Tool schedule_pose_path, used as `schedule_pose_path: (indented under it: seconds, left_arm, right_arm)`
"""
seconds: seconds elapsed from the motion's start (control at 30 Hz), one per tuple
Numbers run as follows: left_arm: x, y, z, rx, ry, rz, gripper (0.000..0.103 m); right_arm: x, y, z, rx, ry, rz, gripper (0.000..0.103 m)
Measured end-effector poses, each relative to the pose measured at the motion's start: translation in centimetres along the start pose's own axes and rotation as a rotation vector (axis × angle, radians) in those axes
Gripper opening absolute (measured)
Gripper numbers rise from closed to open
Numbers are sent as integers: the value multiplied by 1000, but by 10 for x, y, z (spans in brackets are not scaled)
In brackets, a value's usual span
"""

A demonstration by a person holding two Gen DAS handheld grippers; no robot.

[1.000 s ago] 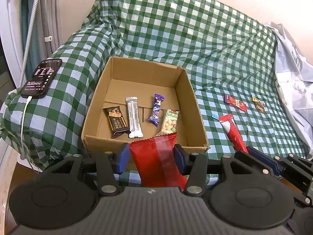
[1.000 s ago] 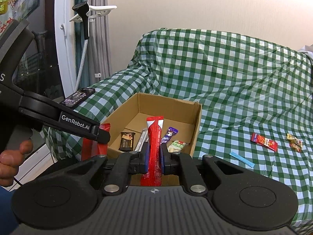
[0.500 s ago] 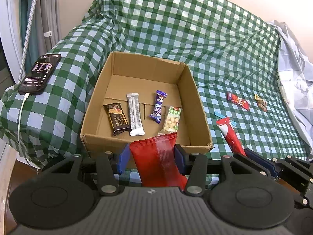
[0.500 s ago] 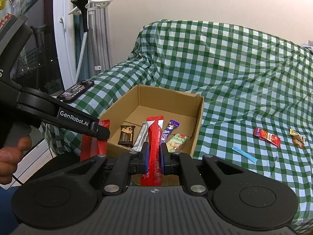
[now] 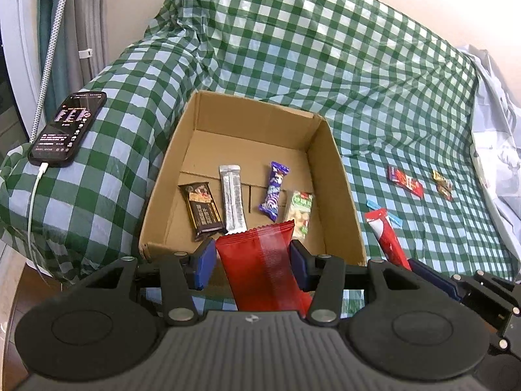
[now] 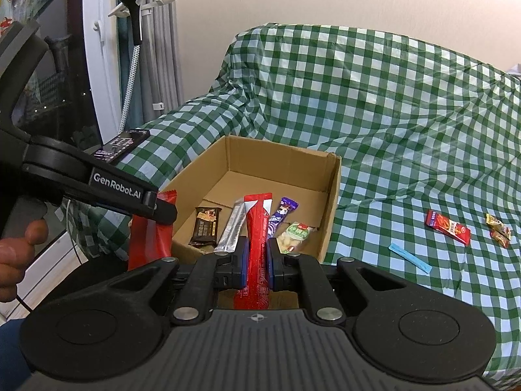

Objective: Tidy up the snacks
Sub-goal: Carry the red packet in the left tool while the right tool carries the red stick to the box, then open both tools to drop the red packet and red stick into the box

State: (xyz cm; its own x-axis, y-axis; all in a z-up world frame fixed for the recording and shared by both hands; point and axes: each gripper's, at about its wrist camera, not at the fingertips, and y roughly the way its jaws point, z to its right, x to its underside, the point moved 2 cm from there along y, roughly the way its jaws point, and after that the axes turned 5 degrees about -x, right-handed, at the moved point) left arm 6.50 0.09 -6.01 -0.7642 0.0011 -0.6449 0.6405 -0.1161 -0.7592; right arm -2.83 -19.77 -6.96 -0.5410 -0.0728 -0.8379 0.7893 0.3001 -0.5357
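My left gripper [image 5: 253,265] is shut on a wide plain red packet [image 5: 263,267], held just before the near wall of the open cardboard box [image 5: 338,179]. My right gripper [image 6: 258,262] is shut on a narrow red-and-white stick [image 6: 258,238], also at the box's near edge. The box [image 6: 332,202] holds a brown bar [image 5: 202,210], a silver stick [image 5: 232,202], a purple wrapper [image 5: 274,190] and a green nut pack [image 5: 300,213]. The left gripper with its red packet [image 6: 148,238] shows at the left of the right wrist view.
On the green checked cover right of the box lie a red bar [image 6: 447,226], a yellow-brown candy [image 6: 498,229] and a blue strip [image 6: 410,257]. A phone [image 5: 68,128] on a cable rests on the left armrest. A person's hand [image 6: 16,254] grips the left tool.
Both grippers have edged closer to the box with their packets; the box looms larger in both views. Neither grip has altered.
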Motion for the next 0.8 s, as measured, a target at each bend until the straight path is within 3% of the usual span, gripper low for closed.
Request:
schedule_pose_path:
  seconds: [0.4, 0.8]
  left_arm:
    - [-38, 31, -4, -20, 8, 9, 54]
    - [-68, 98, -7, -80, 32, -39, 54]
  right_arm:
    - [-29, 44, 5, 4, -16, -6, 12]
    - [-42, 108, 33, 18, 22, -56, 12]
